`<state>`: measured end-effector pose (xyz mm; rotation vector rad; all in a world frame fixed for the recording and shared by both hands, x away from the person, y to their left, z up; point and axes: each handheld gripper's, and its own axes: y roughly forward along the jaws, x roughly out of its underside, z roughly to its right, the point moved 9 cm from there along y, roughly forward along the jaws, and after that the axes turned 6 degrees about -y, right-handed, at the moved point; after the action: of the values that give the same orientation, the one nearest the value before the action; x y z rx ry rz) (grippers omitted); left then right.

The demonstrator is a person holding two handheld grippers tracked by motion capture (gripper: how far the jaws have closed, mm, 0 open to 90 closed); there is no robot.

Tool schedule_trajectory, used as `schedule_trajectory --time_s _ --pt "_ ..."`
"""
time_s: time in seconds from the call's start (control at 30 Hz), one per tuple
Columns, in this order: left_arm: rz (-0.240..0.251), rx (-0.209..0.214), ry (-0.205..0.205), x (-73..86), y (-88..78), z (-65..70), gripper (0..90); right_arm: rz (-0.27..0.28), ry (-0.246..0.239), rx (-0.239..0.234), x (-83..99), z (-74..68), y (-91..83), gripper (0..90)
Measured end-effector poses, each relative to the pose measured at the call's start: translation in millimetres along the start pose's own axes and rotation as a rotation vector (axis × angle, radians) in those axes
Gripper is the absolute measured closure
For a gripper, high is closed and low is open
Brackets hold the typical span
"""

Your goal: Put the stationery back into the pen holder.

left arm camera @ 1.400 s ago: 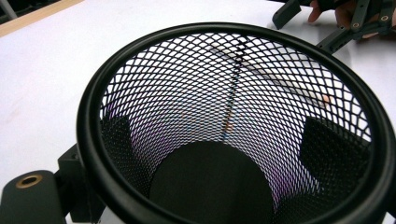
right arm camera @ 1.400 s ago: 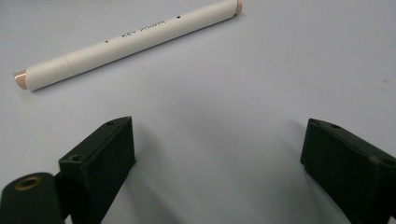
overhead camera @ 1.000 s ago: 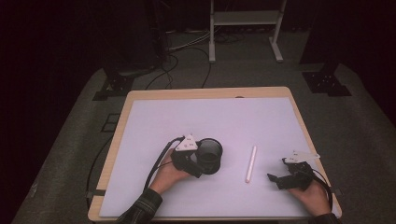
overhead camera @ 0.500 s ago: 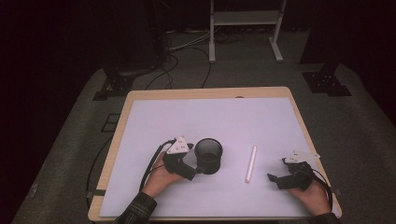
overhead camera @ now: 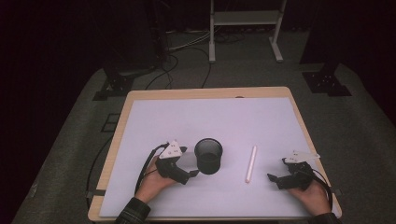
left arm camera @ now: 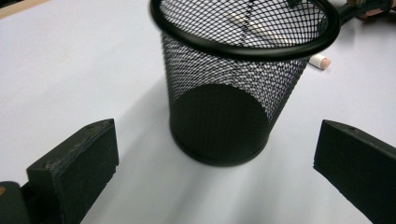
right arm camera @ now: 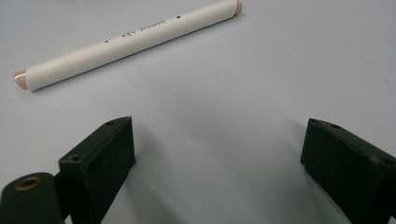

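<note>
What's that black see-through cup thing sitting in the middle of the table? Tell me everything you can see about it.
The black mesh cup looks like a wire pen holder: a round, slightly tapered wall of fine mesh, a thick smooth rim on top and a solid dark base. It stands upright and empty on the white table cover. The left gripper sits close beside it with jaws wide open, not touching it. A white pen lies apart on its other side.

A dark recording lab: floor cables [overhead camera: 184,51], stand feet [overhead camera: 326,81], one white-covered table [overhead camera: 154,112].
</note>
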<state>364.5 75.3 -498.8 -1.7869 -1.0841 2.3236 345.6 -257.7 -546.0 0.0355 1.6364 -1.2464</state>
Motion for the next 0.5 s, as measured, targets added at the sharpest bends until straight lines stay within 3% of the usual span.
schedule_trajectory --time_s 0.5 --pt "-0.03 -0.079 -0.044 31.4 -39.1 -13.6 0.0 0.0 0.0 0.0 0.0 0.0 0.0 8.9"
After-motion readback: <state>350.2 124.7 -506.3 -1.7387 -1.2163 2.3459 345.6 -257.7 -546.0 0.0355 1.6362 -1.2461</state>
